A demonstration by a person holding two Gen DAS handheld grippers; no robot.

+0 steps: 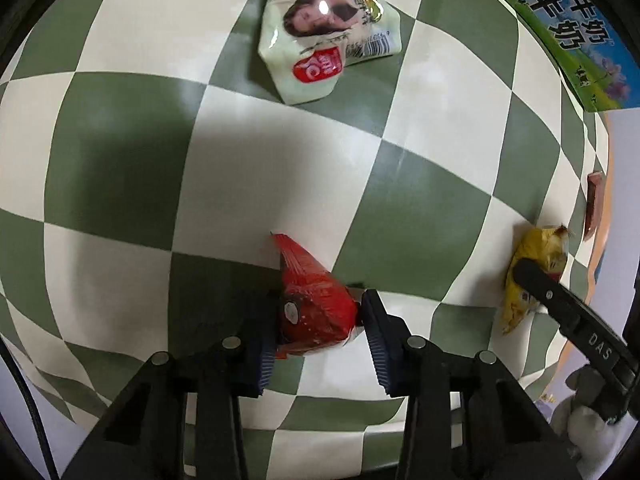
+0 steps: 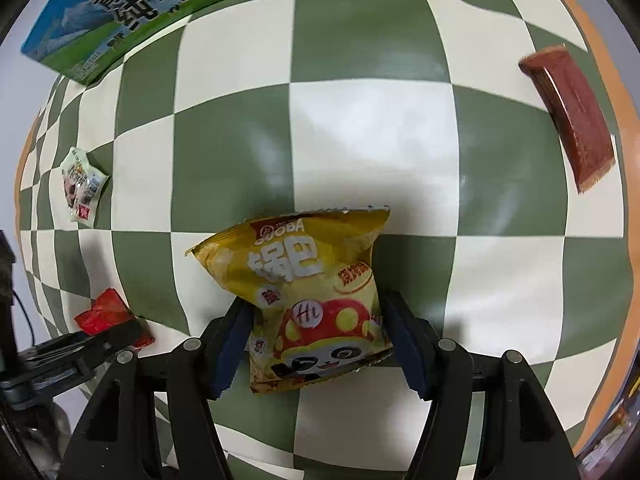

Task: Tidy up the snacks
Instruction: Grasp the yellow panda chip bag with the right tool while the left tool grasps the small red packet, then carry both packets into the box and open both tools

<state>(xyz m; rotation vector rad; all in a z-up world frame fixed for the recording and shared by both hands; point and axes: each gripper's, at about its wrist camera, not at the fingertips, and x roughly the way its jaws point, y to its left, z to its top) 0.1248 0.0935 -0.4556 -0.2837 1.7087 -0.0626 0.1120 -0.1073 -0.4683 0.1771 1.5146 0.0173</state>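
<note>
Two crinkled packets gripped: red packet (image 1: 316, 308), yellow panda-printed packet (image 2: 312, 300)

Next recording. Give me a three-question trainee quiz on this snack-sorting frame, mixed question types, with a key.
1. True or false: the left gripper is shut on the red packet.
2. The right gripper straddles: A) brown bar B) yellow bag C) white pouch
3. Fill in: the milk carton lies on the checkered ____.

Key: 1 true. 2 B, the yellow bag; the brown bar and white pouch lie apart. 3 cloth.
</note>
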